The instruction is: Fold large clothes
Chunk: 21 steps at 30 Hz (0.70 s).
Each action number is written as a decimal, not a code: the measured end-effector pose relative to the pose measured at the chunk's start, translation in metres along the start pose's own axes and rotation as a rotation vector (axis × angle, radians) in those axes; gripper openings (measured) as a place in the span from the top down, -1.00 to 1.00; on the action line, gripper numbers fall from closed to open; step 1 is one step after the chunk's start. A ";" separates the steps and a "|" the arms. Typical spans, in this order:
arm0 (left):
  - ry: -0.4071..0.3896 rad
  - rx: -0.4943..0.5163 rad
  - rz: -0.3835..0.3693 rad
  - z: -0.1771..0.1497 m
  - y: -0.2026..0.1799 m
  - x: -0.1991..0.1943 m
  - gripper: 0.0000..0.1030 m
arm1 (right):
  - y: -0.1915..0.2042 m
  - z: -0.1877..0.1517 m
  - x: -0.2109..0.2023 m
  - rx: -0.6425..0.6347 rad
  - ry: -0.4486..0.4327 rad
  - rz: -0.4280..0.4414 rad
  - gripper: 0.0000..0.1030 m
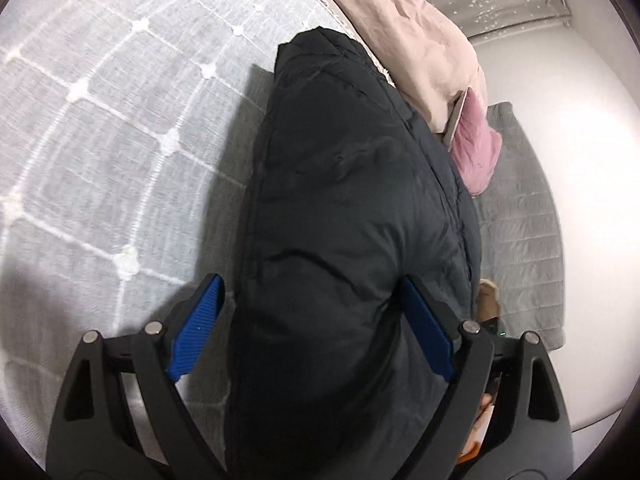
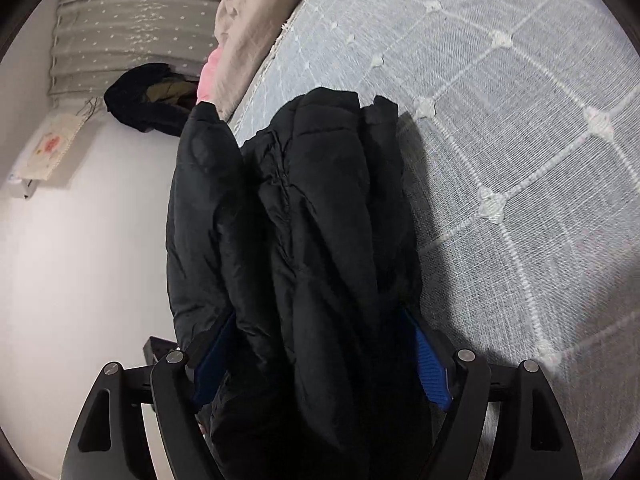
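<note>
A black puffer jacket (image 1: 344,208) hangs bunched between the blue-padded fingers of my left gripper (image 1: 316,328), over the grey bedspread (image 1: 100,128). The jaws stand wide with the bulky fabric filling the gap; the left pad (image 1: 196,332) shows apart from the cloth. In the right wrist view the same jacket (image 2: 312,220) hangs in folds between the fingers of my right gripper (image 2: 320,344), covering both blue pads in part. A sleeve (image 2: 204,184) droops at the left.
The grey bedspread (image 2: 520,140) with a white tufted grid lies under the jacket. A beige duvet (image 1: 404,28) and a pink cloth (image 1: 478,152) lie at the bed's edge. A dark clothes pile (image 2: 148,96) sits by the curtain (image 2: 132,20). A grey rug (image 1: 524,216) lies on the white floor.
</note>
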<state>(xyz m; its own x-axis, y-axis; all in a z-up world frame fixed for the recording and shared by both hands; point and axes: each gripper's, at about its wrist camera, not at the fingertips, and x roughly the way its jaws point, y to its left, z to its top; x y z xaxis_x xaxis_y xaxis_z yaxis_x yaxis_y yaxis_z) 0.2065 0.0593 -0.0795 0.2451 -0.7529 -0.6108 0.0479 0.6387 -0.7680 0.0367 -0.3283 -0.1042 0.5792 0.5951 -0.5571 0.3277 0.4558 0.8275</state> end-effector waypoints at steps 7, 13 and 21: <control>0.029 -0.075 -0.150 0.004 0.012 0.019 -0.71 | -0.011 0.007 0.014 0.008 0.023 0.064 -0.54; -0.027 -0.008 -0.131 0.002 -0.003 -0.002 -0.21 | 0.001 0.007 0.020 -0.058 0.031 0.130 0.15; -0.146 0.071 -0.086 0.005 -0.008 -0.063 -0.02 | 0.049 0.000 0.040 -0.168 0.055 0.206 0.35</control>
<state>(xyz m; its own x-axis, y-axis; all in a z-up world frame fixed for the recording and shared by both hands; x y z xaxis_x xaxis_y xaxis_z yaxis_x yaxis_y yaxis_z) 0.1956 0.1019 -0.0339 0.3745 -0.7775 -0.5053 0.1420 0.5866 -0.7973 0.0756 -0.2819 -0.0858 0.5779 0.7195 -0.3851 0.0762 0.4223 0.9033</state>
